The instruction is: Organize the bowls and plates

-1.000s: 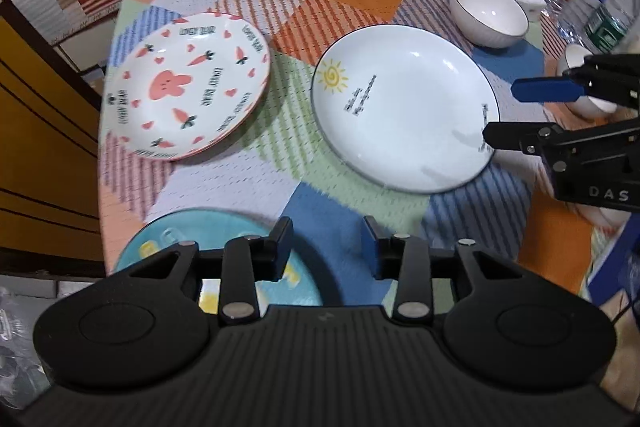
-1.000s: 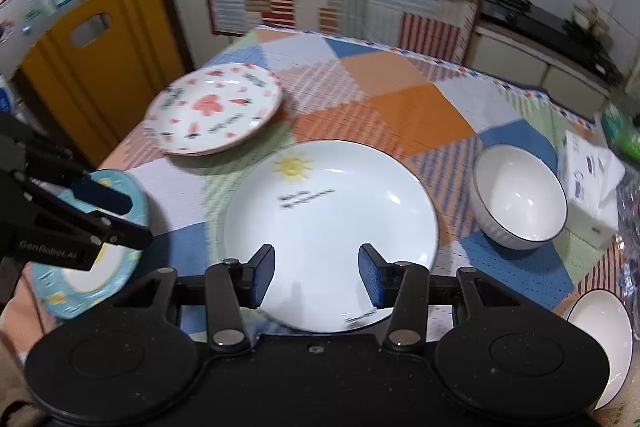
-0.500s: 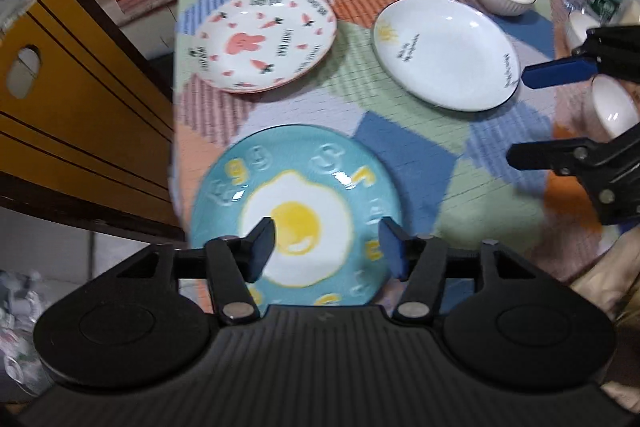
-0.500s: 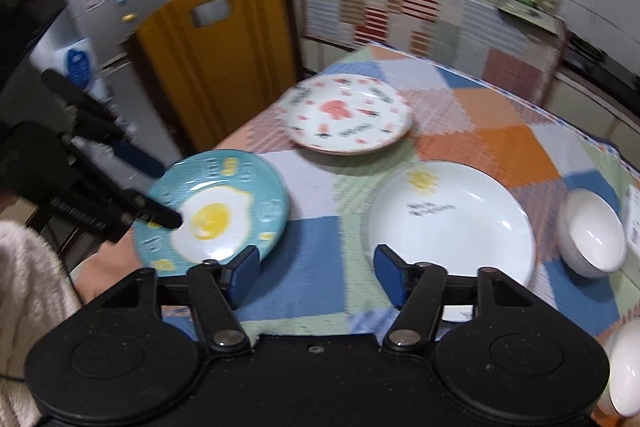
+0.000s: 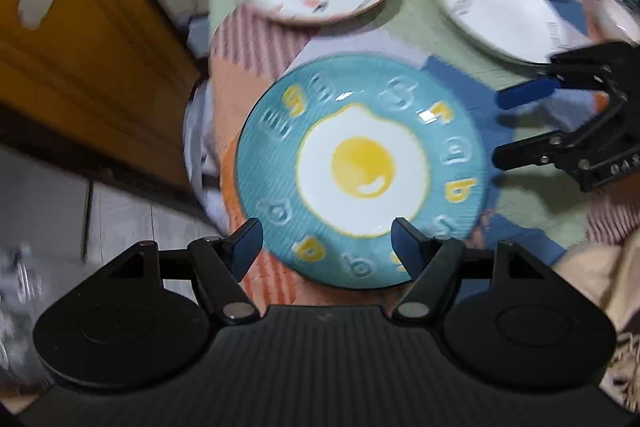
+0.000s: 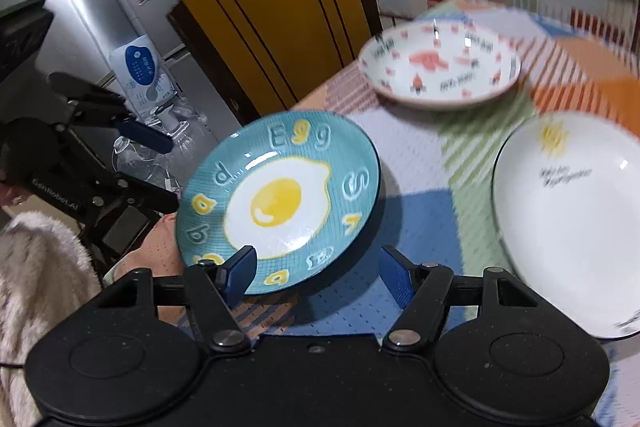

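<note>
- The left gripper (image 5: 327, 241) points down and forward over the near edge of the teal egg plate (image 5: 362, 169); its fingers (image 5: 245, 243) are spread wide, one on either side of the plate's near rim, gripping nothing.
- The right gripper (image 6: 316, 271) comes at the same plate from its other side, tilted down toward the counter (image 6: 416, 163); its fingers (image 6: 240, 273) are also wide apart and hold nothing, the left one in front of the plate's rim.
- In the left wrist view the right gripper (image 5: 502, 125) hovers just beside the plate's right edge, jaws parted.
- The teal egg plate lies at the counter's near corner, by the yellow chair back (image 6: 276, 23).
- The carrot plate (image 6: 438, 67) sits farther back, the white sun plate (image 6: 572, 223) to the right; both apart from the teal one.
</note>
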Tool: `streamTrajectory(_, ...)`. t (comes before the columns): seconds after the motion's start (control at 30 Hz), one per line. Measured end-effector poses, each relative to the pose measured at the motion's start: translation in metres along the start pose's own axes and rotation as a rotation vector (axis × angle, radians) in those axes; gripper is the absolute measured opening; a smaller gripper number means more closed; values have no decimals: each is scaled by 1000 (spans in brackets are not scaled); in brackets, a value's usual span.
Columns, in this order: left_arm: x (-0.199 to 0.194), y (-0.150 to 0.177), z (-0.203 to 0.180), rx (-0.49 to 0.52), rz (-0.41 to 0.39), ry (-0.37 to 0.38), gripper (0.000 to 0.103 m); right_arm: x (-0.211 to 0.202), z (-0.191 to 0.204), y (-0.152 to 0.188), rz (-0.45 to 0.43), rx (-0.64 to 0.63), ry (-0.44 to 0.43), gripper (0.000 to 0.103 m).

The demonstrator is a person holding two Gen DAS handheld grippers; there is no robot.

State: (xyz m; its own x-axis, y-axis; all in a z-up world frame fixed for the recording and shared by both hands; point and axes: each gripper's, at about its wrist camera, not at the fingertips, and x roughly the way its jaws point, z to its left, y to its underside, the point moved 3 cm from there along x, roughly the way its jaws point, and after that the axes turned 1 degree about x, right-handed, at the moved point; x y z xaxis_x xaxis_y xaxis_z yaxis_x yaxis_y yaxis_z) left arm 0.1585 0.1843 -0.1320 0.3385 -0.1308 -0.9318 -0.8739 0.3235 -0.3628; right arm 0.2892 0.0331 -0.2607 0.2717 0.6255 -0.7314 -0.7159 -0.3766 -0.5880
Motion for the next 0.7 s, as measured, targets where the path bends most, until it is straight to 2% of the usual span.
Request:
streamTrajectory(0.07, 13, 1, 10, -54, 26, 16, 67, 10, -2, 2, -2, 35, 4, 70)
streamTrajectory(0.2, 30, 5, 21, -106, 58, -14, 64, 22, -4, 2, -12, 86, -9, 60)
streamTrajectory(0.3, 37, 9, 24, -146, 80, 2, 53, 27, -4, 1, -17, 83, 17, 54)
streamTrajectory(0.37, 41, 12, 25, -162, 95, 14, 41, 29, -3, 1, -23, 63, 61, 49)
streamTrajectory(0.43, 44, 13, 25, -174, 99, 5, 36, 32, -5, 1, -14, 83, 68, 46)
streamTrajectory(0.57, 45, 16, 31, -223, 77, 13, 31, 40, -7, 2, 22, 122, 80, 33)
streamTrajectory(0.63, 45, 17, 33, -249, 65, 21, 30, 42, -8, 3, 26, 153, 56, 21)
streamTrajectory(0.7, 46, 19, 34, -276, 48, 25, 30, 45, -8, 3, 28, 176, 50, 22)
